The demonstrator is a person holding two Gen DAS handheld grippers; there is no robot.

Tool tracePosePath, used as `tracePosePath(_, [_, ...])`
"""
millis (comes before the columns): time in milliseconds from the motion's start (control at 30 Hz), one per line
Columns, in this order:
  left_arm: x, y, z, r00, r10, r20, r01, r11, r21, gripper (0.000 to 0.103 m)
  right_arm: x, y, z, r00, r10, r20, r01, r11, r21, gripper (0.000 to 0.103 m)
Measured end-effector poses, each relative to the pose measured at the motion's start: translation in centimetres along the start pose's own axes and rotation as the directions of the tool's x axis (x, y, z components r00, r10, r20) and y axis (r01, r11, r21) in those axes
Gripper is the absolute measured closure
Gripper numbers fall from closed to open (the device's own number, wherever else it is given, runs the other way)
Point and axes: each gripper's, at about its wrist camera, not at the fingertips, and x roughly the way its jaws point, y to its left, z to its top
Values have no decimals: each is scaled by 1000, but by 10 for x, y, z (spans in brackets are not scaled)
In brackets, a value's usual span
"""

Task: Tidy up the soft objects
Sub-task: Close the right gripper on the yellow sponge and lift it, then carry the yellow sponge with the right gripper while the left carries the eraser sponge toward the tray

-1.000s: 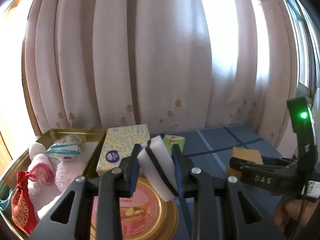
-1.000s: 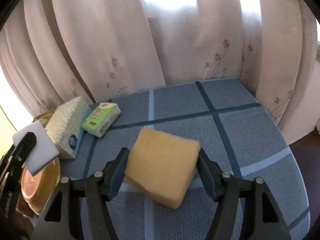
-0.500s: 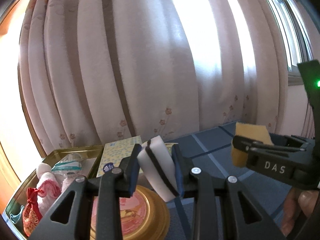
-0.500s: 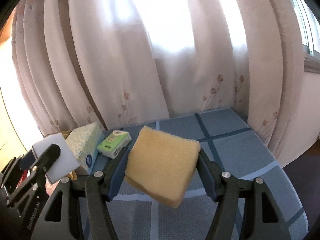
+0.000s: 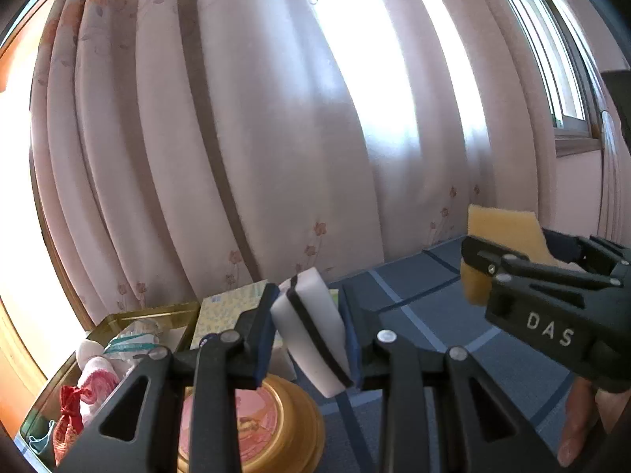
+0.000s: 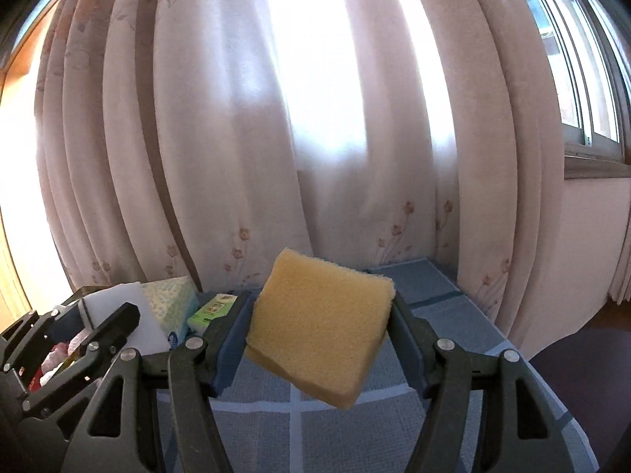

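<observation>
2 sponges are now riding higher: left gripper clamping the white sponge, right gripper clamping the yellow sponge, heading toward the far-left tray.

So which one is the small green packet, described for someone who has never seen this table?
Start at the blue checked tablecloth in front of the pink curtain. Along its far left edge stands a pale floral tissue box, beside a gold tin of soft things. The green packet lies flat just right of that box, much smaller and flatter, and the only bright green thing there.
</observation>
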Motion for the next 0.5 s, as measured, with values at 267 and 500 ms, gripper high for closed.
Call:
tracePosePath(267, [-1, 6, 0, 1000, 2, 5, -1, 1000, -31, 73, 0, 18, -2, 1000, -20, 10, 21, 999, -35, 34])
tracePosePath(500, [-3, 18, -1, 1000, 16, -1, -16, 996, -85, 74, 13, 36, 0, 1000, -27, 15, 28, 999, -27, 34])
